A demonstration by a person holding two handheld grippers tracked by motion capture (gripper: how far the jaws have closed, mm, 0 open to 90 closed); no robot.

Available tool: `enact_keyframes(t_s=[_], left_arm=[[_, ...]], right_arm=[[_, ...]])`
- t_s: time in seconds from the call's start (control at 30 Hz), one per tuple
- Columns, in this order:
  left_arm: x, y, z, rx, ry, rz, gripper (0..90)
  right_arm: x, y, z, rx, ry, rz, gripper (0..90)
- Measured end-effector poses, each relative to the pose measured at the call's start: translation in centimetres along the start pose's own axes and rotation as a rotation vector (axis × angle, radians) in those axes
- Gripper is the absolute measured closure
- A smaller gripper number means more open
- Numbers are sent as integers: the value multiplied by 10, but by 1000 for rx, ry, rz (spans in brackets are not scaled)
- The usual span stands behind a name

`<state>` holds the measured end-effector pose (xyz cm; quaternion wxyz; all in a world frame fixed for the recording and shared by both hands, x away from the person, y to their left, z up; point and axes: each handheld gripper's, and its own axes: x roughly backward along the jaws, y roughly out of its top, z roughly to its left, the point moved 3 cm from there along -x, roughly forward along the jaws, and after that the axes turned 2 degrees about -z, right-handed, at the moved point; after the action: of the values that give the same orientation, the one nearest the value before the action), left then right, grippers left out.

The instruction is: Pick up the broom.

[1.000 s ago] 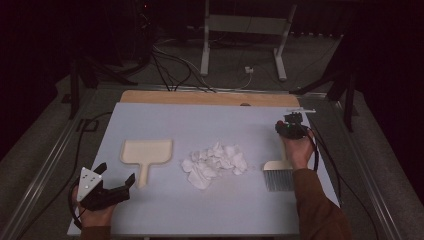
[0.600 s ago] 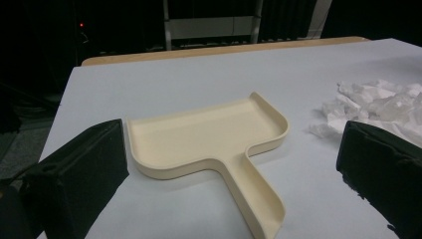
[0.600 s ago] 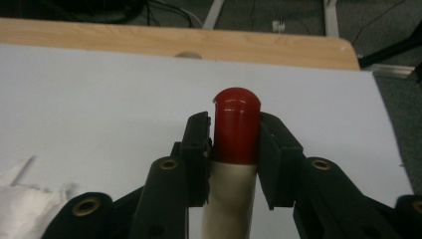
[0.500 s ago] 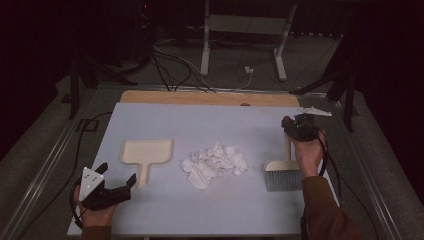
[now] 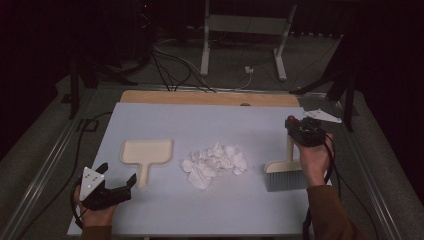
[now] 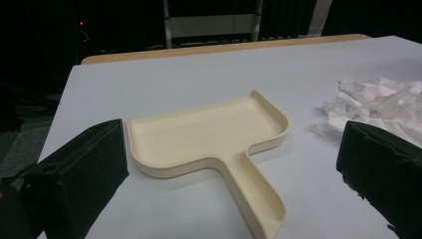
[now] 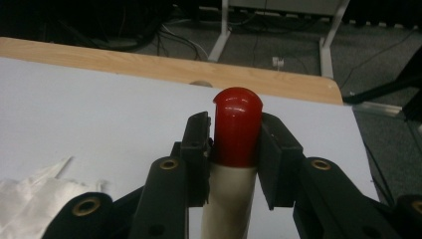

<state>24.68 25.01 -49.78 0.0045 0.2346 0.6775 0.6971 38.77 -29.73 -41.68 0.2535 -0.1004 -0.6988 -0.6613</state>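
Brush (image 5: 285, 172) is lying at the desk's (image 5: 250, 125) right side, its red-tipped handle clamped between the right gripper's (image 7: 234, 134) jaws. Paper scraps (image 5: 215, 162) are sitting mid-desk, between the brush and a cream dustpan (image 6: 209, 137). Left gripper (image 5: 117, 187) is resting near the dustpan's handle, jaws spread wide and gripping nothing.

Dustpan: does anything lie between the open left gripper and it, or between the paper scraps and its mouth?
Nothing visible. The left gripper is open beside the dustpan handle, bare mat between. The paper scraps lie right of the pan, with bare mat between. The right gripper clamps the brush handle.
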Motion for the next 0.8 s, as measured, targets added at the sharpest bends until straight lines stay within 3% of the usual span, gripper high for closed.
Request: enact_keyframes(t_s=[0.23,0.57,0.8], left_arm=[[0,0,0,-1,1,1,7],[-1,1,-2,-7,-3,4,7],[-4,6,-10,0,-32,-9,7]], right_arm=[[17,5,12,38,20,-42,688],[27,7,24,48,48,-81,688],[37,7,28,47,66,-108,688]])
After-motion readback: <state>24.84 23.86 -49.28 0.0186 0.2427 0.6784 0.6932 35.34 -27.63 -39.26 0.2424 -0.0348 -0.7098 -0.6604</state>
